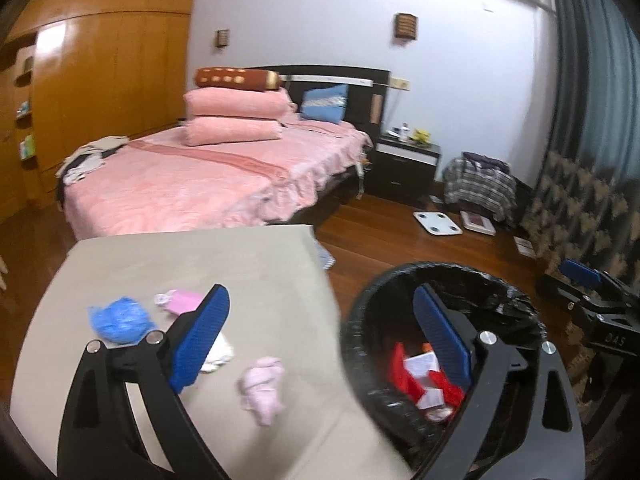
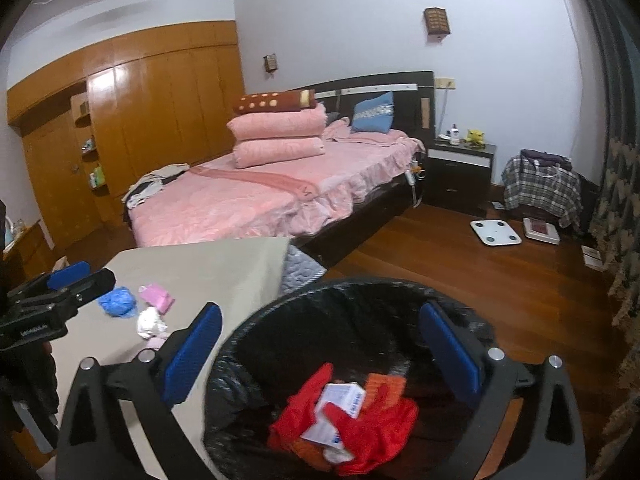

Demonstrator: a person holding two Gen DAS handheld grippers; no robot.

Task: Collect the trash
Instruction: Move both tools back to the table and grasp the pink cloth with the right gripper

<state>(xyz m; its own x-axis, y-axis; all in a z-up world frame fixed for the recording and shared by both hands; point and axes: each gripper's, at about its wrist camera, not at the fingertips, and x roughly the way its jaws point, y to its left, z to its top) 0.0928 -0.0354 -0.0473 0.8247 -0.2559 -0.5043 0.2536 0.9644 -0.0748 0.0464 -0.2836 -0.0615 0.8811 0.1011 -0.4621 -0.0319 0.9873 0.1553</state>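
A bin with a black liner stands beside a beige table. In it lie a red crumpled piece, a white box and something orange. My right gripper hangs open over the bin, nothing between its blue pads. My left gripper is open too, straddling the table's edge and the bin's rim, and holds nothing. On the table lie a blue crumpled wad, a pink packet, a white wad and a pink tissue wad.
Behind the table stands a bed with a pink cover and a dark nightstand. Two flat scales lie on the wooden floor near a plaid-covered pile. A wooden wardrobe fills the left wall, and a curtain hangs at the right.
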